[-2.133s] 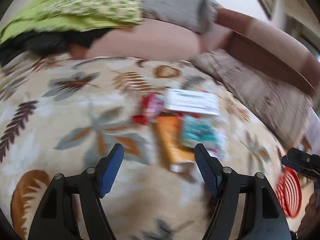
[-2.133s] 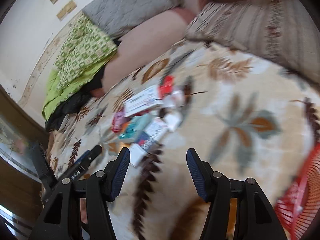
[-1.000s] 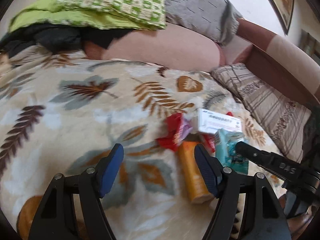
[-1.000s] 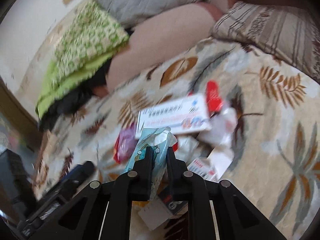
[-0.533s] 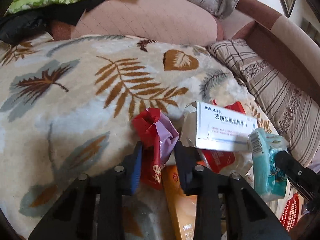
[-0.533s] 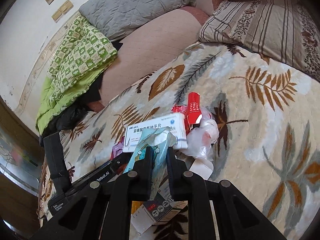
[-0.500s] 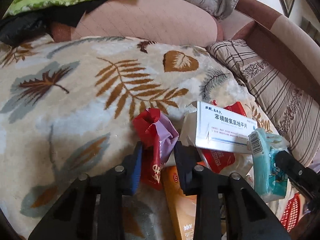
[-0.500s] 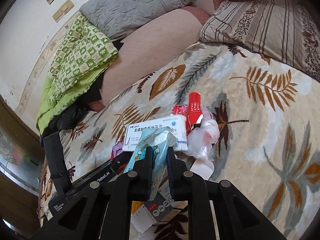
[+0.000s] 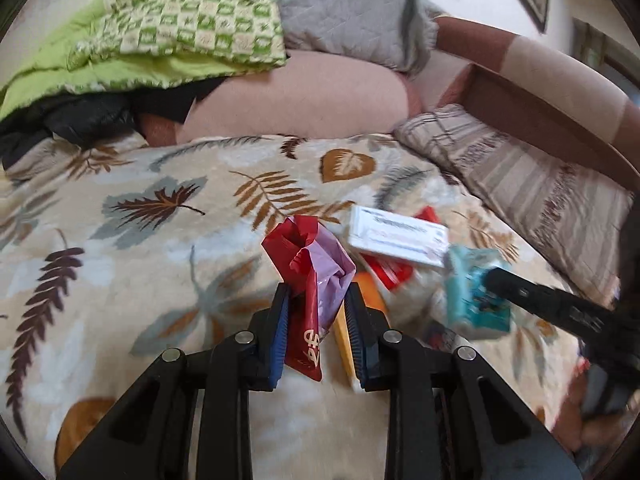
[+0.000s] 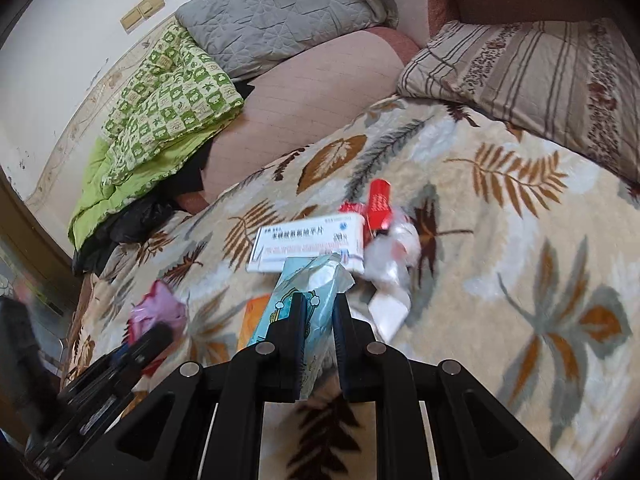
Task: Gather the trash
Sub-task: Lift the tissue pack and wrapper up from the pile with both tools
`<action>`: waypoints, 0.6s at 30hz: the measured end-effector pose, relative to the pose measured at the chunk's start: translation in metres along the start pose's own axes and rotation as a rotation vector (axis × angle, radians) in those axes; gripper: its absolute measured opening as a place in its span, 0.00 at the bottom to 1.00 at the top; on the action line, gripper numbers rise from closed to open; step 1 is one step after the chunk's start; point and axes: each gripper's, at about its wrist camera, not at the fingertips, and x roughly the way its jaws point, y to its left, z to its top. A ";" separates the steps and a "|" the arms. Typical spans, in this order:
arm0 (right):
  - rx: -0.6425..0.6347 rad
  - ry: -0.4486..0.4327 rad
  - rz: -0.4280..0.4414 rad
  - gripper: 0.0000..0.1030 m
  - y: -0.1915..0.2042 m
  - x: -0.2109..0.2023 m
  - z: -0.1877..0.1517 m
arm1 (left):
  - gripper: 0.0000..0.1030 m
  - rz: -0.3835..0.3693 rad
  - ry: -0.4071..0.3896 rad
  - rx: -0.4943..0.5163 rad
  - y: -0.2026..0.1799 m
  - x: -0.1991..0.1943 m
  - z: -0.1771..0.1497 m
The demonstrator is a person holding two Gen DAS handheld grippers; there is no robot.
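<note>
My left gripper (image 9: 316,300) is shut on a crumpled red and purple wrapper (image 9: 310,264), held a little above the leaf-patterned blanket (image 9: 132,208). My right gripper (image 10: 316,308) is shut on a teal tissue pack (image 10: 308,284), which also shows at the right of the left wrist view as the teal pack (image 9: 476,300). On the blanket lie a white medicine box (image 10: 308,244), a red packet (image 10: 378,204), crumpled white plastic (image 10: 394,252), a small white carton (image 10: 388,314) and an orange box (image 9: 370,292). The red and purple wrapper (image 10: 160,312) appears blurred at the lower left of the right wrist view.
A pink bolster (image 9: 292,100), a grey quilted pillow (image 10: 280,8) and a green checked quilt (image 9: 176,28) lie at the back. A striped pillow (image 10: 532,80) sits at the right. Black clothing (image 10: 120,224) lies under the quilt. A brown bed frame (image 9: 552,92) borders the right side.
Both grippers closed on their items about a second ago. Since half a second ago the left gripper has lifted the wrapper up and back; the right holds the teal pack slightly higher.
</note>
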 end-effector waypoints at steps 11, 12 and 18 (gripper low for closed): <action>-0.109 -0.036 -0.034 0.14 0.010 -0.071 -0.063 | 0.25 -0.022 -0.069 0.092 -0.024 -0.076 -0.059; -0.120 -0.035 -0.034 0.14 0.012 -0.074 -0.067 | 0.25 -0.023 -0.068 0.087 -0.024 -0.079 -0.063; -0.125 -0.007 -0.033 0.14 0.017 -0.075 -0.083 | 0.25 0.000 -0.055 0.075 -0.017 -0.079 -0.084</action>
